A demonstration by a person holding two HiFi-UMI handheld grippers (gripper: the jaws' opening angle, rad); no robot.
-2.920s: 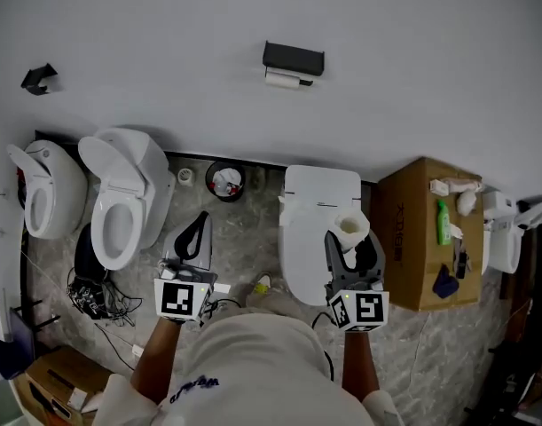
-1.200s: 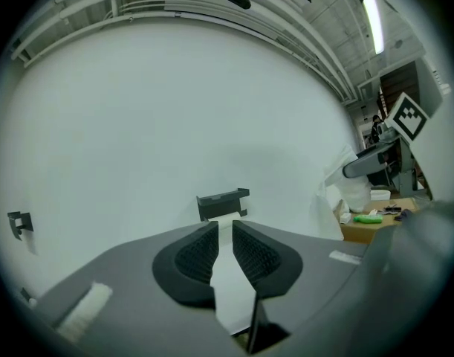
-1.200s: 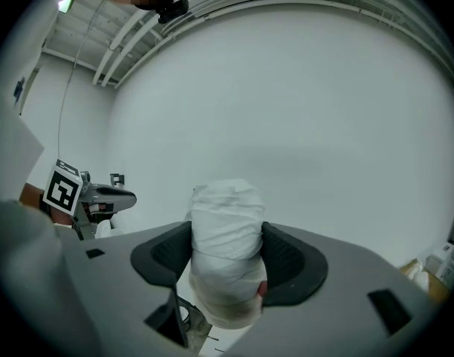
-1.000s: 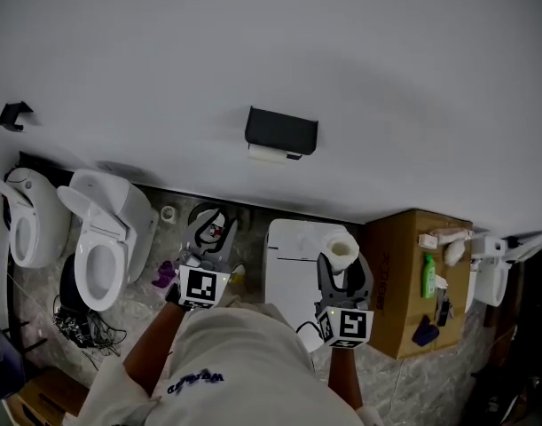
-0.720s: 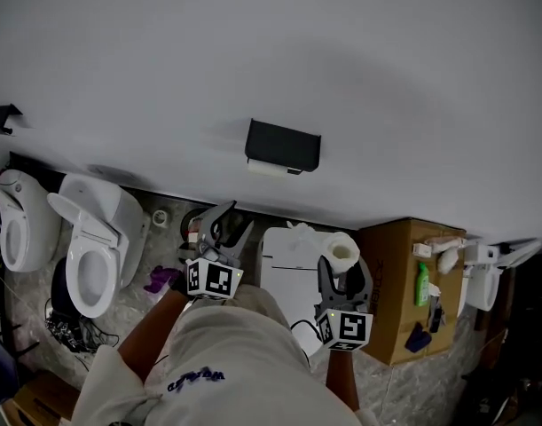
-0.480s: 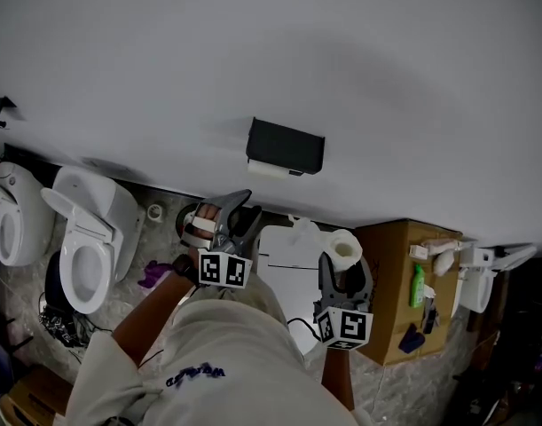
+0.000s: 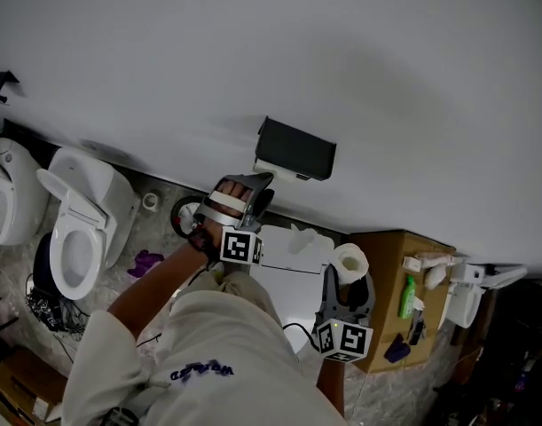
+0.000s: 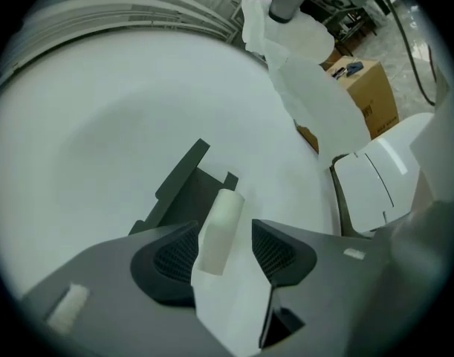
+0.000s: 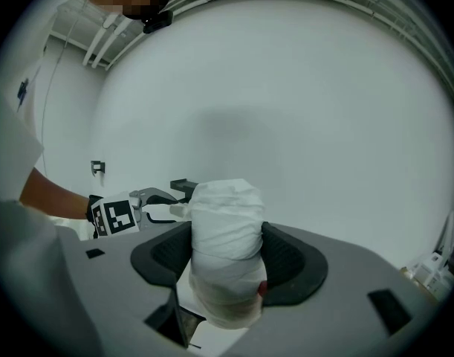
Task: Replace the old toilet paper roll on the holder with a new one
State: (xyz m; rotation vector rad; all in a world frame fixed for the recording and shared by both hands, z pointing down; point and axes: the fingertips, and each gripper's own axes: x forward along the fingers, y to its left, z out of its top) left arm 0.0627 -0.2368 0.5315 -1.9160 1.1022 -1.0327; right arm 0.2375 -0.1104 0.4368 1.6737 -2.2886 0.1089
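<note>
The holder (image 7: 295,147) is a flat black box fixed to the smooth white wall, and the old roll (image 8: 218,225), a thin pale cylinder, hangs just under it. The left gripper (image 7: 253,192) reaches up to the holder on an outstretched bare forearm, rolled onto its side. Its dark fingers (image 8: 174,255), with ribbed pads, have just been opening and stand apart on either side of the old roll without pressing on it. Below and right of the holder, the right gripper (image 7: 347,284) points nearly level, close to the body. Its fingers (image 9: 286,259) are clenched on the new roll (image 9: 227,229), a plump, wrinkled white cylinder held upright with its hollow core on top. Only the left gripper view shows the gap beside the old roll; in the head view the hand covers it. Only the head view shows the closed glossy toilet lid (image 7: 284,260) below the holder and the cardboard box (image 7: 390,273) beside it.
</note>
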